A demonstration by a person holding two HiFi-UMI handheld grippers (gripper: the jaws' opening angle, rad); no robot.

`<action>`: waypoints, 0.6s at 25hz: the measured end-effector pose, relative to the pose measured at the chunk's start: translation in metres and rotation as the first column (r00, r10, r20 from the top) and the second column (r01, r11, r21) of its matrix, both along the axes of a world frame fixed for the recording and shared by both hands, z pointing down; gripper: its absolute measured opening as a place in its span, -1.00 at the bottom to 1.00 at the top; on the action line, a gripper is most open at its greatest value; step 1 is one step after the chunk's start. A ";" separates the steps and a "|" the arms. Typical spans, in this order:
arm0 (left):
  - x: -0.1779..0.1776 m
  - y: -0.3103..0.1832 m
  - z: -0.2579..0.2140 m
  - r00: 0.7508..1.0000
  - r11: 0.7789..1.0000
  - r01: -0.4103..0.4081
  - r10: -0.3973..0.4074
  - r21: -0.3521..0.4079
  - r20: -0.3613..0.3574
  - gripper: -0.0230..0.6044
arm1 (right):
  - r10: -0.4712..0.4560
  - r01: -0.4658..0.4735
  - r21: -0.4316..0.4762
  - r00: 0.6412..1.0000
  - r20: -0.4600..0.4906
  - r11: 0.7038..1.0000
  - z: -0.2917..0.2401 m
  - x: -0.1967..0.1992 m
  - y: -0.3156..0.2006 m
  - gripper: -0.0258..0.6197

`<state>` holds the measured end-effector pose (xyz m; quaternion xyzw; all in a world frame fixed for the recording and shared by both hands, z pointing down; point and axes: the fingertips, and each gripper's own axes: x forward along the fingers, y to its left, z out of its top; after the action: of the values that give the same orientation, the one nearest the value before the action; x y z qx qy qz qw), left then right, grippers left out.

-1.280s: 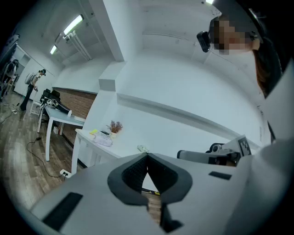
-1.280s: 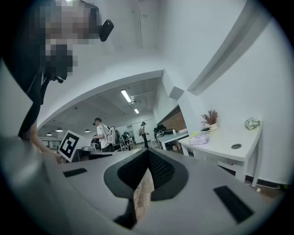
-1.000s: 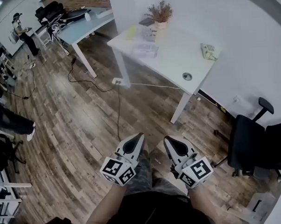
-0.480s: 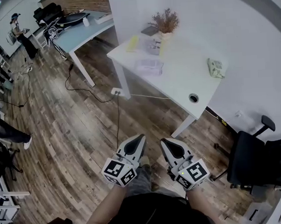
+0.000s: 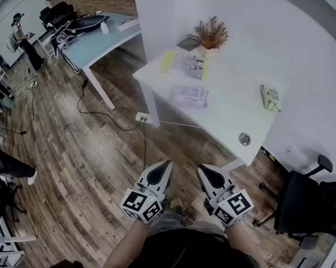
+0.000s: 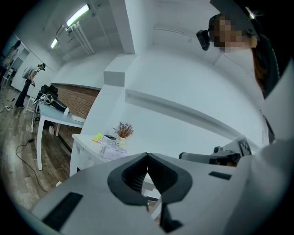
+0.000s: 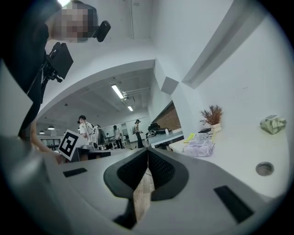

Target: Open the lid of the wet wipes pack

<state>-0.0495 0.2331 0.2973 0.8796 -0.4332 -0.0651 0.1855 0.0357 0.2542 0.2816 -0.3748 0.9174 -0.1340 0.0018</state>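
Note:
A flat pale pack, seemingly the wet wipes pack (image 5: 189,95), lies on the white table (image 5: 228,119), well ahead of both grippers; it also shows in the left gripper view (image 6: 111,152) and the right gripper view (image 7: 200,146). A crumpled green pack (image 5: 271,97) sits near the table's right end. My left gripper (image 5: 166,165) and right gripper (image 5: 202,169) are held side by side over the wooden floor, short of the table. Both are shut with nothing between the jaws, as their own views confirm for the left gripper (image 6: 147,156) and the right gripper (image 7: 148,149).
A dried plant in a pot (image 5: 211,34), a yellow item (image 5: 167,61) and small clutter stand at the table's far end. A cable hole (image 5: 244,138) is near its front corner. A black office chair (image 5: 310,199) stands right. A floor socket and cable (image 5: 140,117), a blue-grey desk (image 5: 91,39) and a person (image 5: 22,34) lie left.
The white table has come nearer and shifted rightward in the head view as I move toward it. Both grippers stay shut, side by side.

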 end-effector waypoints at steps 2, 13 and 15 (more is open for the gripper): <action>-0.006 -0.011 -0.001 1.000 1.000 -0.007 0.007 0.006 0.003 -0.89 | 0.000 0.000 0.005 1.000 0.001 1.000 -0.001 -0.007 -0.010 -0.86; -0.026 -0.041 0.027 0.999 0.997 0.036 -0.038 -0.071 -0.032 -0.89 | 0.032 -0.031 -0.095 1.000 -0.001 0.995 0.026 0.004 -0.046 -0.86; -0.030 -0.049 0.031 0.998 0.996 0.050 -0.053 -0.080 -0.030 -0.89 | 0.007 -0.007 -0.098 1.000 0.001 0.995 0.029 -0.003 -0.057 -0.86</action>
<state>-0.0796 0.1838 0.3283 0.8589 -0.4550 -0.0666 0.2255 0.0330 0.1971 0.3107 -0.3776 0.9084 -0.1790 -0.0156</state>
